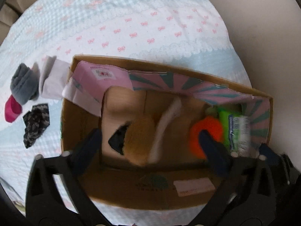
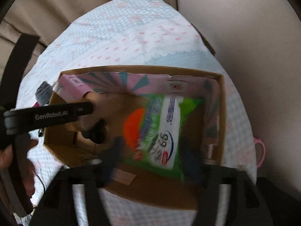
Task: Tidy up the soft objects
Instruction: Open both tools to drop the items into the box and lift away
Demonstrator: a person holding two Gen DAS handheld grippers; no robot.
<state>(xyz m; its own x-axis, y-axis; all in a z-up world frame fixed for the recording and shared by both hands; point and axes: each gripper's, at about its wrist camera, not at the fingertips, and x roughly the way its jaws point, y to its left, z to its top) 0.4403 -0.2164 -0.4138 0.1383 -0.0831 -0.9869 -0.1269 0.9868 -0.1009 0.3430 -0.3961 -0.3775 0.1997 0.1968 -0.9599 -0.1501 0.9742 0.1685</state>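
While both tools are pointing down into the cardboard box (image 1: 120, 194), the left tool (image 1: 152, 141) is standing released, with its dark fingers (image 1: 88, 146) spread wide over the left part of the box. Between them a tan and cream plush toy (image 1: 143, 131) is lying on the box floor, and the pads are not pressing on it. An orange soft ball (image 1: 205, 131) is sitting just behind the right finger of this tool, beside a green pack of wet wipes (image 1: 237, 130) at the right wall of the box.

The right tool (image 2: 152, 158) is also standing released; its blurred fingers (image 2: 112, 156) are on both sides of the green pack of wet wipes (image 2: 169, 131), which is lying tilted in the right part of the box (image 2: 150, 192), partly over the orange ball (image 2: 133, 128). Whether the pads are touching the pack, I cannot tell.

A pink and teal card liner (image 1: 169, 84) is leaning along the far wall. The box is resting on a bed cover (image 1: 131, 18) with pink bows. Outside the box, to its left, a grey rolled sock (image 1: 23, 86), a pink item (image 1: 12, 111) and a black-and-white patterned cloth (image 1: 35, 124) are lying on the cover.
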